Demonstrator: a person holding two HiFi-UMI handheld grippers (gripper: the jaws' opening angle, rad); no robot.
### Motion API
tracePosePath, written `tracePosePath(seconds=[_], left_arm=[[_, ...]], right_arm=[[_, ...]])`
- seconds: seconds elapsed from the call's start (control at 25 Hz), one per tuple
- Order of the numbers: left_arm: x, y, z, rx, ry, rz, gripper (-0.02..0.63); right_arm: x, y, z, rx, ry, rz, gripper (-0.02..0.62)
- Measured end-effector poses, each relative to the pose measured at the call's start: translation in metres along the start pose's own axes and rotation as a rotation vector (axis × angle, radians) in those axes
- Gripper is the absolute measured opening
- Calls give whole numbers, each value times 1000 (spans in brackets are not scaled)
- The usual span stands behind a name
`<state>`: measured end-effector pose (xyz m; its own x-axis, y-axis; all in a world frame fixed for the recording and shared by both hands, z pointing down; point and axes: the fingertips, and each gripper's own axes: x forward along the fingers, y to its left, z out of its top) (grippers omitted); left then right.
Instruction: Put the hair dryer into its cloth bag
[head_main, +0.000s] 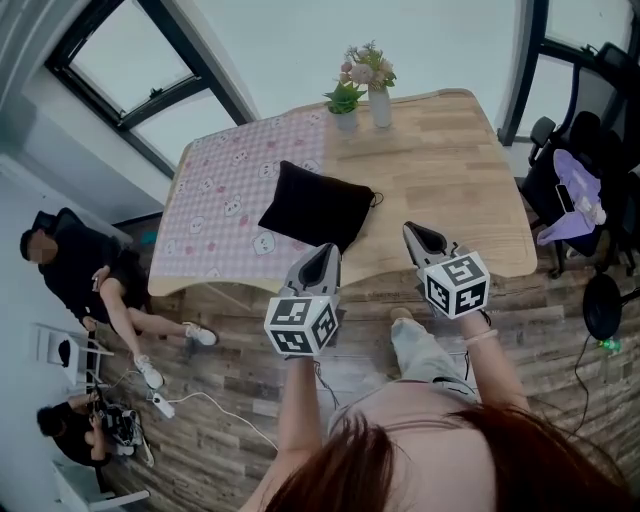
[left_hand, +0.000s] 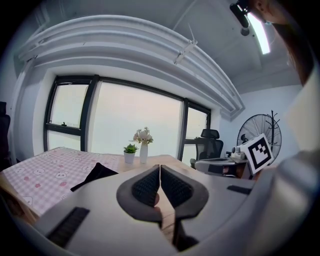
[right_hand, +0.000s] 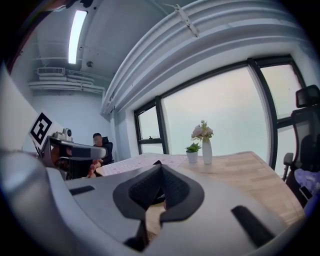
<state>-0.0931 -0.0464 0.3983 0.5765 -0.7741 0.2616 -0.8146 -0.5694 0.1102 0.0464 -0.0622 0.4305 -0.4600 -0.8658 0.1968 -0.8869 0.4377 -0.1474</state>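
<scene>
While nothing is between either pair of jaws, the wooden table (head_main: 450, 200) spreads ahead of both, its near edge just beyond the tips. A pink checked cloth (head_main: 220, 190) covers the part ahead and to the left of the left gripper's jaws. The black cloth bag (head_main: 315, 205) lies straight in front of those jaws, half on the checked cloth, half on bare wood, and ahead-left of the right ones.

The left gripper (head_main: 322, 258) is clenched tight and empty, and the right gripper (head_main: 415, 232) is pressed together on nothing too. They are level with each other and clear of the table.

Far beyond the jaws, at the table's back edge, stand a white vase (head_main: 381, 105) of flowers and a small potted plant (head_main: 345, 105).

I can't see a hair dryer anywhere. The bag looks plump, so it may be inside, but I can't tell.

My guess is that the bag is light, limp and easily crumpled, best pinched at the hem of its mouth, near the thin cord (head_main: 374, 198) at its right corner. A dryer would be hard, smooth and top-heavy, so I'd take it by the handle.
</scene>
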Motion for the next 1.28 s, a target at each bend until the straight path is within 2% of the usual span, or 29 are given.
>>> tracePosePath(seconds=[0.36,0.56,0.76,0.96,1.12,1.28], left_arm=[[-38,-4,13,-13,-42,13,15],[-56,-12,18,49,-52,12,15],[-76,-22,18,85,-60,12,15],[-93,-33,21,82,-90,-15,15],[-99,-40,24,67,-97,-10,15],[-101,-51,26,95,-103,11,15]], right_arm=[[-27,24,19,-8,-66,-6,0],[-43,36,29,-3,-102,-28,0],[-59,54,35,-70,-102,-48,0],[-73,70,41,-88,-120,-46,0],[-85,69,48,-102,-129,-77,0],[-96,70,53,-102,-139,-60,0]])
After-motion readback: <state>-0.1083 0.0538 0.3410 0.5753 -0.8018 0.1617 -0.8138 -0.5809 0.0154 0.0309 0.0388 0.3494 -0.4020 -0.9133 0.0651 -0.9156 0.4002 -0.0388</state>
